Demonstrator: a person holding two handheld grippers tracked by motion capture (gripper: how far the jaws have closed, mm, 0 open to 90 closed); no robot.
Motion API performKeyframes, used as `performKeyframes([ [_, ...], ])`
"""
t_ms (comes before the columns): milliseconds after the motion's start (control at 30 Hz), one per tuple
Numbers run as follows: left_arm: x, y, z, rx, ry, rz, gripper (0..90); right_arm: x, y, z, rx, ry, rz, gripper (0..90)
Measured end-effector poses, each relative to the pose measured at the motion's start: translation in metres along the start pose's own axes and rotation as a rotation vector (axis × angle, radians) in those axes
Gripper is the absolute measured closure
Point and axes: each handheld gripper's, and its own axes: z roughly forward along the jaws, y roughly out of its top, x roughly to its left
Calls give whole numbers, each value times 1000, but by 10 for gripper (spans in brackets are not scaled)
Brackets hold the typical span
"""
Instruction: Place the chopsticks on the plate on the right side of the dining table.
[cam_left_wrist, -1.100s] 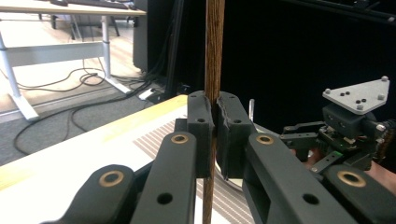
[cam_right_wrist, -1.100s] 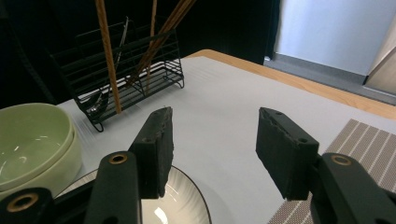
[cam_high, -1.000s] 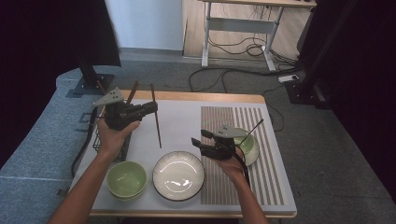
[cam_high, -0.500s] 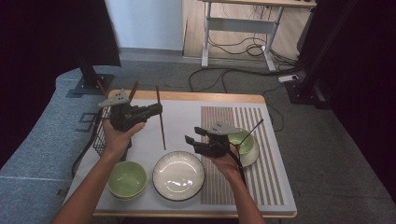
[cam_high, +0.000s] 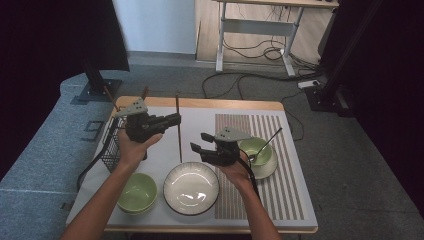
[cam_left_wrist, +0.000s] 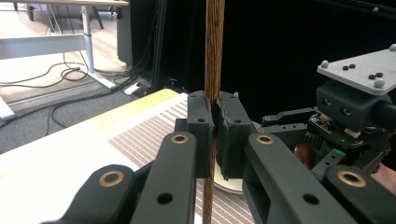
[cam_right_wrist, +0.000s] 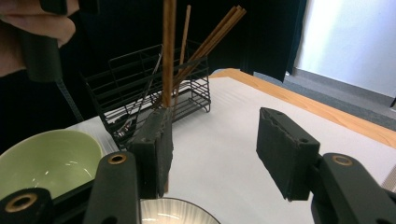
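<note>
My left gripper (cam_high: 173, 120) is shut on a brown chopstick (cam_high: 178, 135) and holds it nearly upright over the white mat. In the left gripper view the pads (cam_left_wrist: 202, 135) clamp the chopstick (cam_left_wrist: 215, 46) at mid-length, with the right gripper (cam_left_wrist: 355, 109) just beyond. My right gripper (cam_high: 200, 142) stands open a little to the right of the chopstick, above the white plate (cam_high: 191, 187). In the right gripper view the chopstick (cam_right_wrist: 168, 51) rises just beyond the left jaw, and nothing lies between the pads (cam_right_wrist: 285, 149).
A black wire basket (cam_high: 111, 145) with more chopsticks stands at the table's left edge, and the basket (cam_right_wrist: 154, 93) shows behind the held stick. A green bowl (cam_high: 136, 192) sits front left. Another green bowl (cam_high: 257, 150) with a spoon rests on the striped mat.
The left gripper carried the chopstick a little to the right. The right gripper moved left and slightly up, closer to the chopstick. Neither gripper's jaws changed.
</note>
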Motion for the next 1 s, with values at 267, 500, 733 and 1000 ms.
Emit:
performKeyframes([
  [267, -3, -1, 8, 0, -14, 0, 846, 4, 6, 7, 2, 10, -7, 480],
  [500, -5, -3, 11, 4, -19, 0, 846, 6, 6, 11, 11, 19, -15, 507],
  [733, -8, -8, 17, 16, -30, 2, 846, 8, 8, 16, 10, 32, -16, 543],
  [1000, -9, -10, 20, 20, -36, 3, 844, 9, 11, 20, 10, 35, -22, 705],
])
